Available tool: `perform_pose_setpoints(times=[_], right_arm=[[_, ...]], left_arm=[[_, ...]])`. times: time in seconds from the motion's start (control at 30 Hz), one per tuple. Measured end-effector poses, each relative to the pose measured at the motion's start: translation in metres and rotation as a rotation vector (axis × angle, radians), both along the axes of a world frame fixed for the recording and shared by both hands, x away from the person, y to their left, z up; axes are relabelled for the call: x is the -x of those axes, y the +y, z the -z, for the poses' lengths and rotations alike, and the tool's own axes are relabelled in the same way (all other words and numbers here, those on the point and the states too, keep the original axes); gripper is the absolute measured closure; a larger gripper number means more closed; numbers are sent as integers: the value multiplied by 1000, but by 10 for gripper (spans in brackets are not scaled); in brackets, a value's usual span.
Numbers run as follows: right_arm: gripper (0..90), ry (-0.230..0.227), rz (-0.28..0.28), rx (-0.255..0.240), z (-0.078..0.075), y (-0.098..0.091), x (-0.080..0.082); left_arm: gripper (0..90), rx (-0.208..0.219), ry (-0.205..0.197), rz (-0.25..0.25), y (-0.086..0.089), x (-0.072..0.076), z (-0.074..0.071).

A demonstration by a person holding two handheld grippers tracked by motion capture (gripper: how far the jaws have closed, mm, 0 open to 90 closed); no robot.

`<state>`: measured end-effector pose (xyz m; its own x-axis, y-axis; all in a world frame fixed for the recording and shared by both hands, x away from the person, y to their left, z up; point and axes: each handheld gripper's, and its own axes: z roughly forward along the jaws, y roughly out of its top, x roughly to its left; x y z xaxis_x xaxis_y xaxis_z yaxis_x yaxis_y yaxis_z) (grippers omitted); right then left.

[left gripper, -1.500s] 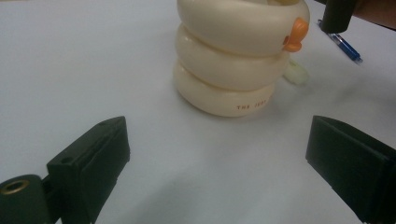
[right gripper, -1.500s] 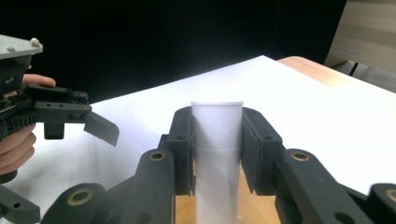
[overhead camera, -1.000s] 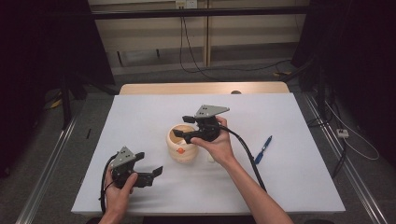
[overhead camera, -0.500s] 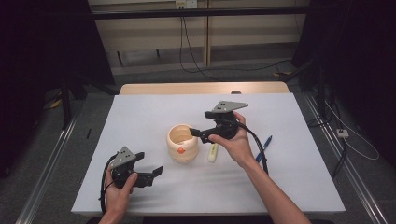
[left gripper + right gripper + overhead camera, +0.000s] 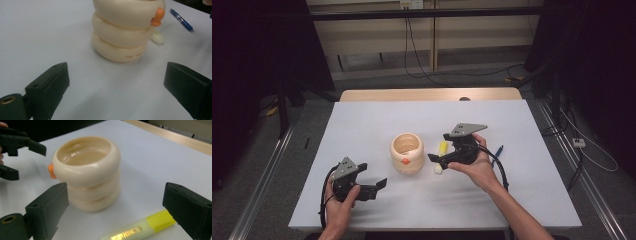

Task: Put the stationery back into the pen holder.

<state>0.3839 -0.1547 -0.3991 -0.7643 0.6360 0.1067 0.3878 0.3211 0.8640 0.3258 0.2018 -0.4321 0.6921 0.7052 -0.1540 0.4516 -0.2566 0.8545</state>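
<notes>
The right hand-held gripper [image 5: 435, 160], its jaws just spread wider and empty, hovers over the yellow highlighter [image 5: 135, 230] at the cream holder's [image 5: 407, 153] three o'clock. The left gripper view shows lettering on the holder's base and a blue pen [image 5: 181, 20]. The left hand-held gripper [image 5: 381, 184] is spread at seven o'clock.

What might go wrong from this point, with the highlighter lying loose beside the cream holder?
1. The yellow highlighter lies flat right under the open right gripper; a careless pass might roll it away.
2. The cream ringed holder stands close beside the highlighter, so the jaws may bump and shift it.
3. The blue pen lies near the right hand's cable, which might drag it.
</notes>
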Motion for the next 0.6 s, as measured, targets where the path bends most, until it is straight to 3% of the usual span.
perform_pose_setpoints(times=[0.13, 0.2, 0.3, 0.4, 0.6], right_arm=[[188, 15, -16, 7, 7, -5, 4], [191, 20, 2, 28, 11, -8, 7], [265, 13, 12, 46, 13, -9, 10], [330, 45, -11, 72, 17, -9, 10], [612, 49, -45, 64, 18, -8, 10]], left_arm=[[62, 8, 0, 4, 1, 1, 0], [62, 8, 5, 7, 2, 1, 0], [62, 7, 6, 10, 2, 0, 0], [62, 4, 1, 16, 1, 1, -1], [63, 4, 11, 8, 2, -2, 0]])
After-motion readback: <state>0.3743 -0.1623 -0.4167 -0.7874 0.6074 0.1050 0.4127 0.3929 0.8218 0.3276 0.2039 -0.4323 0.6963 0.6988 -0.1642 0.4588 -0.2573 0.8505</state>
